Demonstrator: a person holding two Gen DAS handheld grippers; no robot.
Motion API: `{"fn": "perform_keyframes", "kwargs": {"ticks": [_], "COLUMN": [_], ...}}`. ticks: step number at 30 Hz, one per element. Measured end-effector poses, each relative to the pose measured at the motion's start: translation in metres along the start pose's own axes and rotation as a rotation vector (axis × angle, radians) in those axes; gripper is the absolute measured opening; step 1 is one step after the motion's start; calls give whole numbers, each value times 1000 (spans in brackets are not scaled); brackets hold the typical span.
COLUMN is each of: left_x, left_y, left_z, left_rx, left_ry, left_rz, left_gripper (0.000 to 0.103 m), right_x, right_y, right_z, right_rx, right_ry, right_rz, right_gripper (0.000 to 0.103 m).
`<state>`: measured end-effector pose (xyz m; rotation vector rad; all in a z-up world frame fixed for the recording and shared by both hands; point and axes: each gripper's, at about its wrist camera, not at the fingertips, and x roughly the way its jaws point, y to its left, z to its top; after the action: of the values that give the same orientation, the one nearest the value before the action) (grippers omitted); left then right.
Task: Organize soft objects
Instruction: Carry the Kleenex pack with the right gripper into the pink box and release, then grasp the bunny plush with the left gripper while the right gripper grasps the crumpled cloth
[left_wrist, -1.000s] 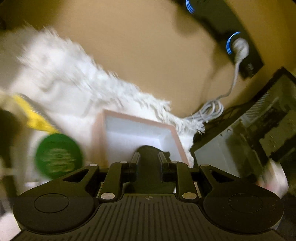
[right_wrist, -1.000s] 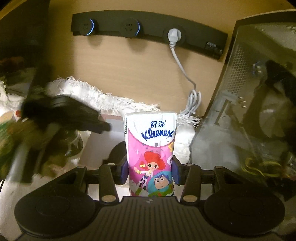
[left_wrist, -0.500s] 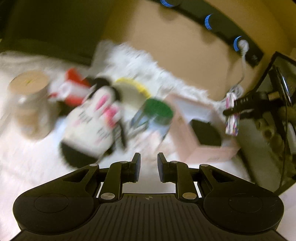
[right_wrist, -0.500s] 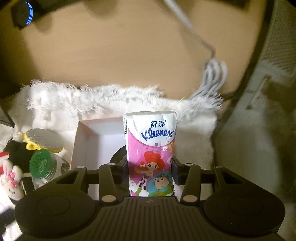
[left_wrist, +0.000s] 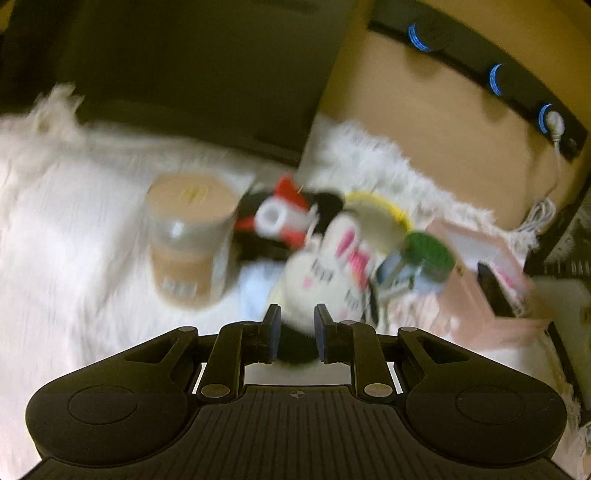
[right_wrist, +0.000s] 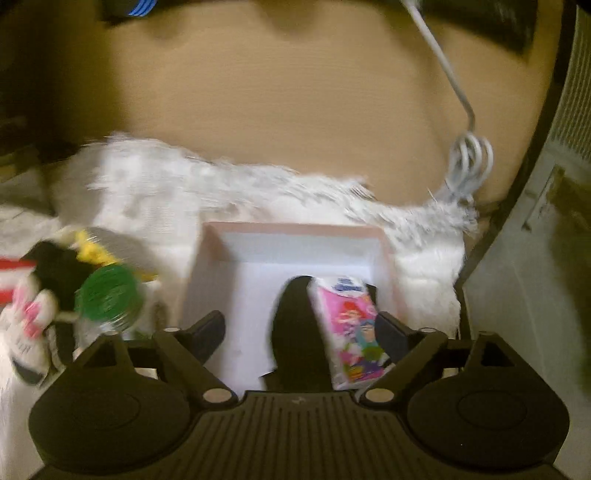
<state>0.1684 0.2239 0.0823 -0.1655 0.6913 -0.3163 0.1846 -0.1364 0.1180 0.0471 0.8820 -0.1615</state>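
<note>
A pink box (right_wrist: 295, 236) with a white inside sits on a white fluffy rug (right_wrist: 155, 192). My right gripper (right_wrist: 299, 332) is open above it, and a pink Kleenex tissue pack (right_wrist: 351, 328) lies tilted in the box against the right finger, beside a black soft object (right_wrist: 295, 343). In the left wrist view, my left gripper (left_wrist: 296, 332) stands narrowly open around the lower end of a white bunny plush (left_wrist: 325, 273); the view is blurred. The box also shows in that view (left_wrist: 480, 295).
Beside the plush stand a tan-lidded jar (left_wrist: 188, 240), a green-lidded jar (left_wrist: 424, 262), a yellow-lidded jar (left_wrist: 380, 218) and a red-and-white item (left_wrist: 280, 218). A black socket strip (left_wrist: 491, 77) runs along the wall. A computer case (right_wrist: 546, 258) stands right.
My right gripper opened and let the tissue pack drop into the pink box. My left gripper moved forward onto the bunny plush.
</note>
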Motion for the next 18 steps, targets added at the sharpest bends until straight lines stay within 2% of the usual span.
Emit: {"fn": "perform_keyframes", "kwargs": {"ticks": [1,5,8,13,16,18], "left_x": [1,19,43,85,99,110], "left_y": [-4,-18,-26,-28,-23,-19], "left_z": [6,37,55,69,75,76], "left_rx": [25,70,80,105,70,46], "left_ry": [-11,-24,-6,105,159,232], "left_rz": [-11,-55,-31,42,8,-27], "left_gripper": [22,22,22,24,23,23], "right_x": [-7,-26,-28,-30,-32,-35], "right_y": [5,32,54,83,87,88], "right_z": [-6,-43,-71,-112,-127,-137], "right_rx": [-16,-78,-121,-198,-207,-218], "right_ry": [-15,-24,-5,20,32,33], "right_rz": [11,74,98,101,110,94], "right_gripper": [98,99,99,99,99,99]}}
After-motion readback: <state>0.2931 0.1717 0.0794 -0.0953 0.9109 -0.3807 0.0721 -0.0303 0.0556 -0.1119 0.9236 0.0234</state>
